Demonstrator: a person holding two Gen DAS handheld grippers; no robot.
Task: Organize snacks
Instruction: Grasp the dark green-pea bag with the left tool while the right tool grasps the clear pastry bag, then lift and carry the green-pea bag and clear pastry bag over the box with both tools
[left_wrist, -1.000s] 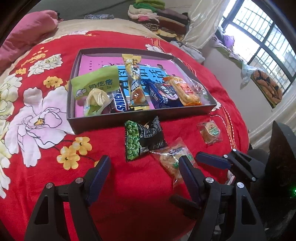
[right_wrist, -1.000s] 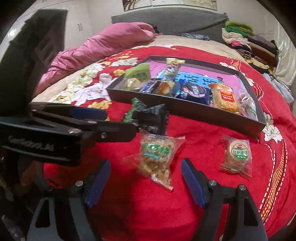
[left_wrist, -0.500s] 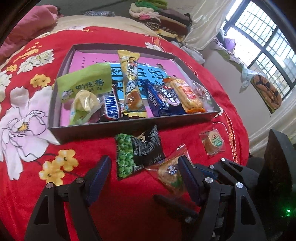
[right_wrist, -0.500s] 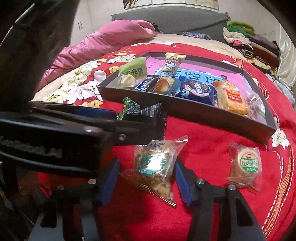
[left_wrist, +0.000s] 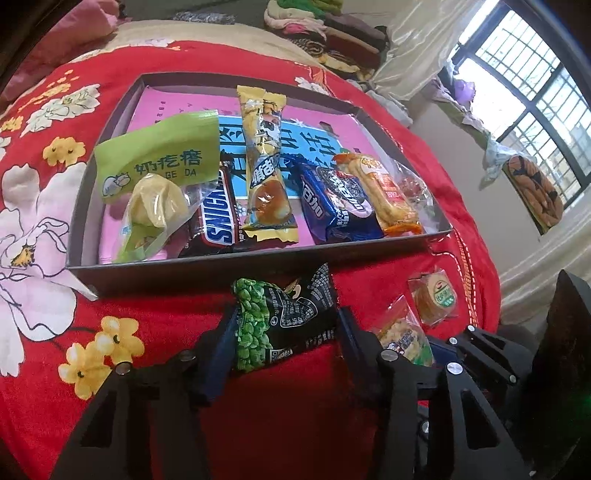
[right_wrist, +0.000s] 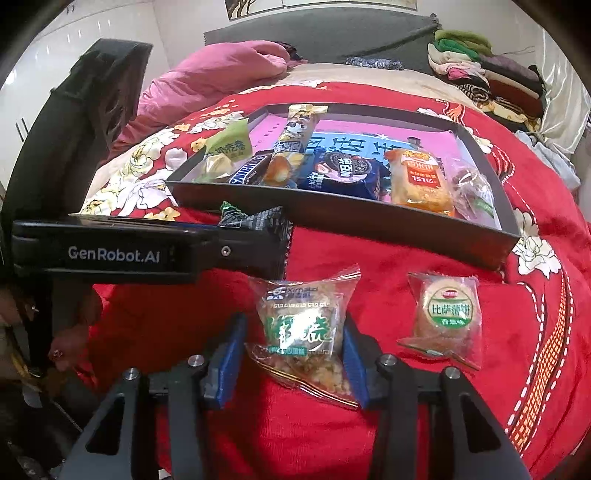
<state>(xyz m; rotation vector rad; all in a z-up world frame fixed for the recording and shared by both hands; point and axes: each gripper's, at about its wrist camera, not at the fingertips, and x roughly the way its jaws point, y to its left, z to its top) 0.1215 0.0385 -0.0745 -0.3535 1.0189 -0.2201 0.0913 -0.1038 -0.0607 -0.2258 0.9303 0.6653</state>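
Observation:
A dark tray (left_wrist: 177, 275) on the red bedspread holds several snacks: a green pack, a Snickers bar, a yellow cake stick, an Oreo pack and an orange pack. My left gripper (left_wrist: 284, 332) is shut on a black-and-green pea packet (left_wrist: 280, 321) lying just in front of the tray. My right gripper (right_wrist: 295, 347) has its blue pads on both sides of a clear crispy-rice packet (right_wrist: 303, 325) on the bedspread. A round cracker packet (right_wrist: 445, 317) lies to its right, apart from the gripper. It also shows in the left wrist view (left_wrist: 434, 297).
The tray's near wall (right_wrist: 369, 221) stands between the loose packets and the snacks inside. A pink quilt (right_wrist: 229, 74) lies at the far left and folded clothes (right_wrist: 487, 74) at the far right. The bed edge drops off to the right, toward a window (left_wrist: 517, 74).
Both grippers moved forward and closed: the left around the pea packet, the right around the crispy-rice packet.

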